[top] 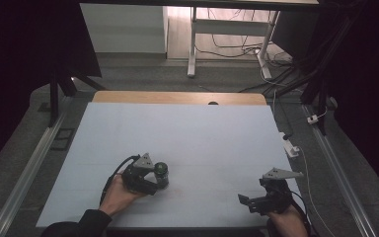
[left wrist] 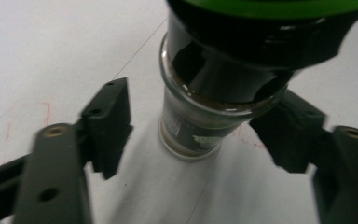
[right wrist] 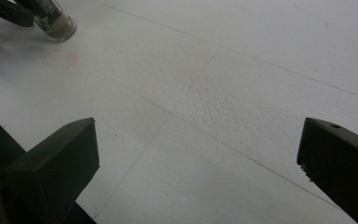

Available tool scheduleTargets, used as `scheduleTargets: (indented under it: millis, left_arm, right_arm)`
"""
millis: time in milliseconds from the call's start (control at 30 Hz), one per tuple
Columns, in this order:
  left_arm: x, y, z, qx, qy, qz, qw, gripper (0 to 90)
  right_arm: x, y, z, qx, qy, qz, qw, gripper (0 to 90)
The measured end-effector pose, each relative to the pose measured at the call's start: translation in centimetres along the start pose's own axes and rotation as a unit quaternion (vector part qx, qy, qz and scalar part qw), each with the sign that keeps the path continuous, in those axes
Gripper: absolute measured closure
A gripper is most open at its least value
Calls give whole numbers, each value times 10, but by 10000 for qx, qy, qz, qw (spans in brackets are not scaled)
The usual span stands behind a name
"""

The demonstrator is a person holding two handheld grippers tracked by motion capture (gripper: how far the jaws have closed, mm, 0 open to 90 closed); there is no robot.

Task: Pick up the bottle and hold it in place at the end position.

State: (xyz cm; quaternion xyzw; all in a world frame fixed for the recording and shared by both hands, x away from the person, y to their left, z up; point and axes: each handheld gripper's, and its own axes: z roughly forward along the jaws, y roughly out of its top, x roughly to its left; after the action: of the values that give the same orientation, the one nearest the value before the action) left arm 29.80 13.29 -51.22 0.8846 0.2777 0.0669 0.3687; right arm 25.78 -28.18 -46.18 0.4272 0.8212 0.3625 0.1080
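A small glass jar (top: 161, 174) with a green lid and dark powder inside stands upright on the white table (top: 177, 128). My left gripper (top: 153, 181) is open around it. In the left gripper view the jar (left wrist: 200, 126) stands between the jaws; the left pad (left wrist: 108, 126) is clear of the glass, and the right pad (left wrist: 289, 135) is close to or touching its shoulder. My right gripper (top: 253, 201) is open near the front right corner, holding nothing. In the right gripper view my right gripper (right wrist: 198, 140) faces bare table, with the jar (right wrist: 53, 21) far off at the top left.
Faint red pen marks (left wrist: 42, 109) lie on the white sheet beside the jar. The table's front edge (top: 177, 226) runs just below both hands. Beyond the far edge are desk legs (top: 192, 44) and cables on the floor.
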Motion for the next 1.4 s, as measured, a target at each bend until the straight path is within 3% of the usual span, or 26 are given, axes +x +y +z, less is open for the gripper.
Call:
scheduleTargets:
  millis: [133,167,233,567,733,967,1233,1400]
  left_arm:
    - [0,1,0,11,-78,65,9999,484]
    - [-1,1,0,0,-127,98,9999,484]
    - [-4,2,-1,41,-4,216,9998,529]
    - [-5,5,-2,58,96,107,9999,535]
    - [-3,13,-7,-27,-27,-125,9999,536]
    - [2,32,-11,-105,-110,-156,9998,536]
    - [13,50,-16,-285,75,-213,9993,536]
    - [21,63,-15,-275,174,-180,9993,536]
  right_arm:
    - [0,0,0,1,10,-15,10000,0]
    - [0,0,0,1,10,-15,10000,0]
    - [0,0,0,5,13,-19,10000,0]
    - [0,0,0,15,31,-40,10000,0]
    - [0,0,1,34,47,-62,10000,0]
    - [-1,0,1,27,60,-25,10000,0]
    - [-1,1,2,49,69,-43,10000,0]
    - [-1,1,2,48,65,-45,10000,0]
